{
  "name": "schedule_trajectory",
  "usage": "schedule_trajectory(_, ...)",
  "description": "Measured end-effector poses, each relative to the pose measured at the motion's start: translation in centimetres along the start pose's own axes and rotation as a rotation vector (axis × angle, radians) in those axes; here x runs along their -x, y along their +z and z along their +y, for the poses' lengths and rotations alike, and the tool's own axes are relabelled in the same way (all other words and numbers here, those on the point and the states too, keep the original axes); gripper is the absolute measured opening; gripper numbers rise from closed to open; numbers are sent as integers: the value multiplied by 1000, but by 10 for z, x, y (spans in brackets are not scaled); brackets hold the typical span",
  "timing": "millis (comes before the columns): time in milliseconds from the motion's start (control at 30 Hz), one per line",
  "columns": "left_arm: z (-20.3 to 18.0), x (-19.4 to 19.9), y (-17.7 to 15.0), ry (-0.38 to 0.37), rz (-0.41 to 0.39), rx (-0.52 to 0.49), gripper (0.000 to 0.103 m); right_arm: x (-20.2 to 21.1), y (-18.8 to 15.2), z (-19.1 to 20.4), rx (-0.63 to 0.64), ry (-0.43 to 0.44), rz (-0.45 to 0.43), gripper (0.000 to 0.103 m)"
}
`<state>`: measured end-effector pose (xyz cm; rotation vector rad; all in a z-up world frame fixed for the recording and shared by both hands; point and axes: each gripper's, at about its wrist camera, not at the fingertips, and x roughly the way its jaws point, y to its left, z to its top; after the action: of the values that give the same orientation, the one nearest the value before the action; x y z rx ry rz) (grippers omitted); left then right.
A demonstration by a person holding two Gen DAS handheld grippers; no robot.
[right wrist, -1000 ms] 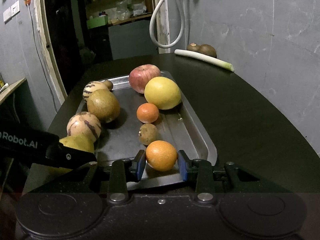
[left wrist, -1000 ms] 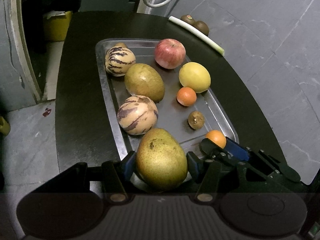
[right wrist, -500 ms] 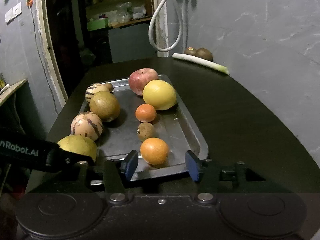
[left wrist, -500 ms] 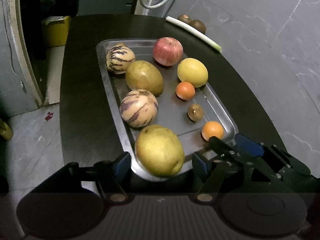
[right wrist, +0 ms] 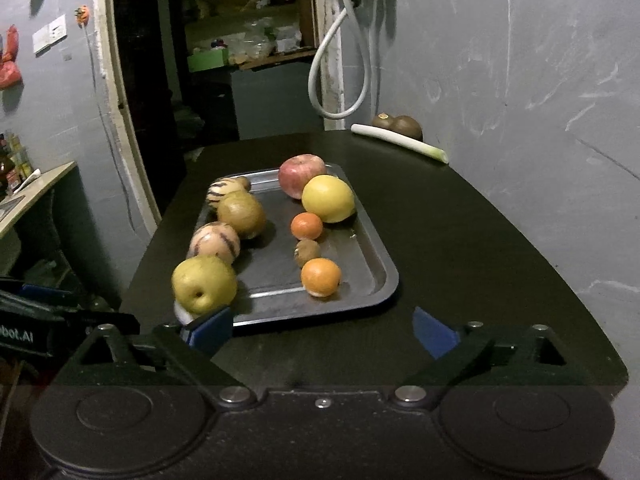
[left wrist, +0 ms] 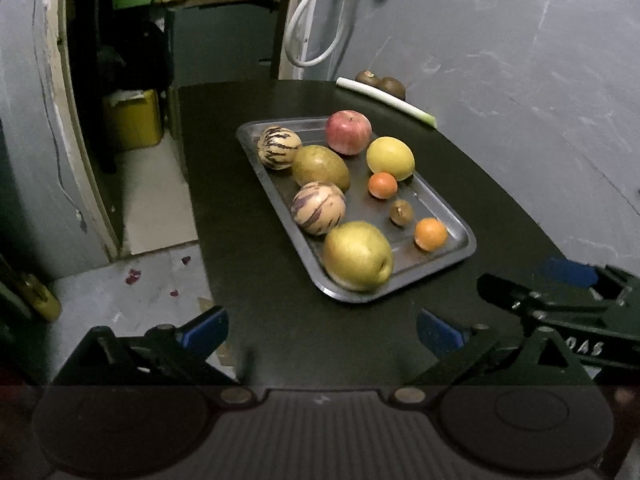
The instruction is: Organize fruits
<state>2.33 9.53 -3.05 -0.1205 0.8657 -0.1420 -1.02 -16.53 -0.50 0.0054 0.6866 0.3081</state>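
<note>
Gaping empty, just opened: left claw [left wrist: 320, 330] and right claw [right wrist: 322, 330]; rectangular steel tray [left wrist: 464, 246] of fruit ahead, long axis running away.

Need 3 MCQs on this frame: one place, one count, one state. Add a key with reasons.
1. Where does the leek lie?
A. on the tray
B. on the table by the wall
C. on the floor

2. How many orange citrus fruits are on the tray?
A. one
B. two
C. four

3. How are both grippers?
A. open, holding nothing
B. shut on a fruit
C. shut, holding nothing

Key: 1 B, it rests on the dark table beyond the tray. 2 B, a near orange and a smaller far one. 3 A, the left gripper and right gripper have just been opening, with nothing between the pads.
</note>
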Motion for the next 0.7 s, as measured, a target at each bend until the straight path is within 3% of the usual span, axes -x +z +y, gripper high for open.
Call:
schedule_trajectory(133, 0, 10, -14, 8, -17, -12, 102, 19, -9, 1, 15, 10, -4, 102)
schedule_trajectory(433, -2, 21, -31, -2, 0, -13, 102, 38, -31, -4, 55, 11, 70, 102)
schedule_trajectory(700, -8, 27, -37, 2, -2, 5, 102, 40, -27, -8, 57, 20, 63, 102)
